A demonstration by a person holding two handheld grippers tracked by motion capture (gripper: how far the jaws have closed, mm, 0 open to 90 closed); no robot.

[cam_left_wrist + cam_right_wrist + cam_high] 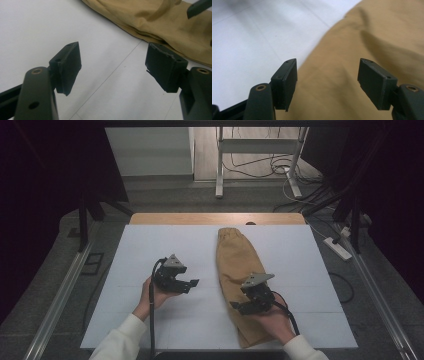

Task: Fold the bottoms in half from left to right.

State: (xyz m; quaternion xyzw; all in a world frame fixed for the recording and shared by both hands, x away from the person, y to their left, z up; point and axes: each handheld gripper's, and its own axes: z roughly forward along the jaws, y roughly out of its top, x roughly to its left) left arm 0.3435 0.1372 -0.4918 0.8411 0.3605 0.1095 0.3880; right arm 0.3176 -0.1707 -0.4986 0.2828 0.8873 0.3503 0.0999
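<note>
A tan cloth garment (235, 265) lies folded lengthwise on the white table (150, 250), its gathered waistband at the far end. My right gripper (239, 306) hovers over the near part of the tan garment (362, 50), jaws wide apart with nothing between the pads. My left gripper (192, 284) is held over bare table to the left of the cloth, pointing right toward it, open and empty. In the left gripper view the tan garment (160, 22) runs across the top, beyond the pads (165, 67).
The white table surface (50, 30) has a wooden strip (215, 218) along its far edge. Metal rails (65, 285) flank both sides. A power strip (338, 248) and cables lie on the floor at right; a white stand (260, 150) stands beyond.
</note>
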